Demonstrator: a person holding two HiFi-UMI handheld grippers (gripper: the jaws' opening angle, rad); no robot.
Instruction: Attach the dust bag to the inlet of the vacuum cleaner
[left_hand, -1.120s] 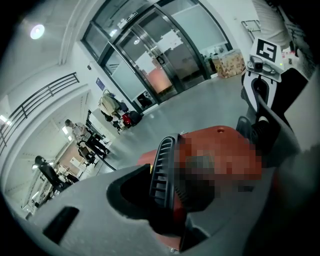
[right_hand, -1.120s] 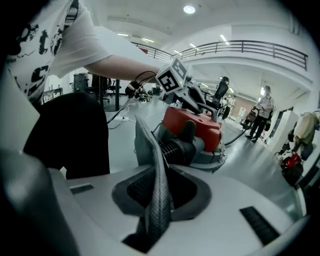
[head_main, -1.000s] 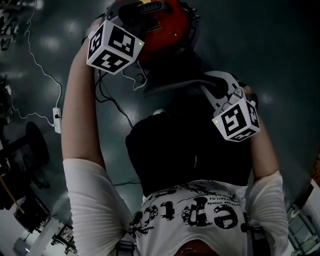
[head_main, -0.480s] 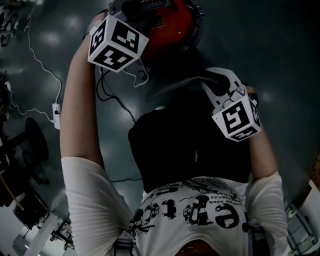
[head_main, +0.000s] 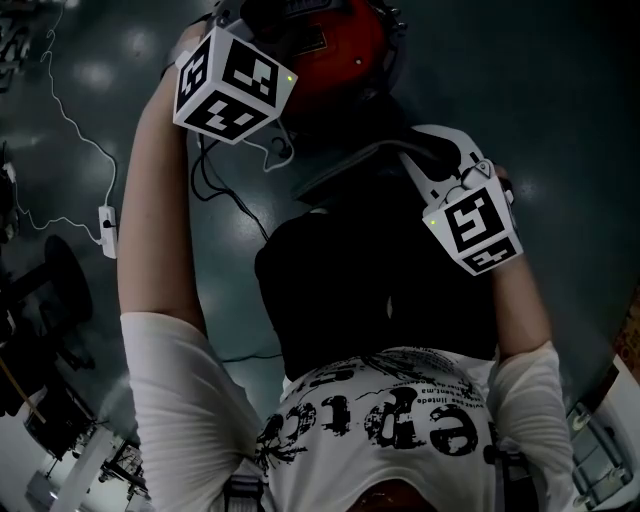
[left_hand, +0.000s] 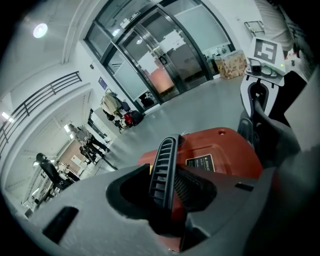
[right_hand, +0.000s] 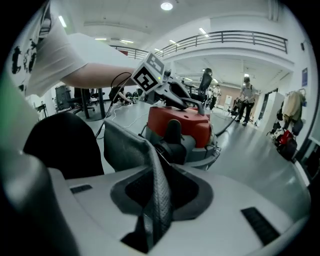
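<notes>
Grey fabric of the dust bag (right_hand: 125, 145) sits pinched in our right gripper (right_hand: 156, 200), whose jaws have just been opening, just beside the red vacuum cleaner (right_hand: 182, 125); our left gripper (left_hand: 170, 200) clamps its ribbed handle (left_hand: 162, 165).

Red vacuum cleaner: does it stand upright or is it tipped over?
Upright: the red vacuum cleaner rests with its grey base down on the shiny grey floor.

The right gripper (right_hand: 157, 192) has been rolled about its own line, and its marker cube (head_main: 472, 232) is now seen tilted further over. Its jaws have just been eased wider, with the dust bag (right_hand: 125, 147) fabric between them.
</notes>
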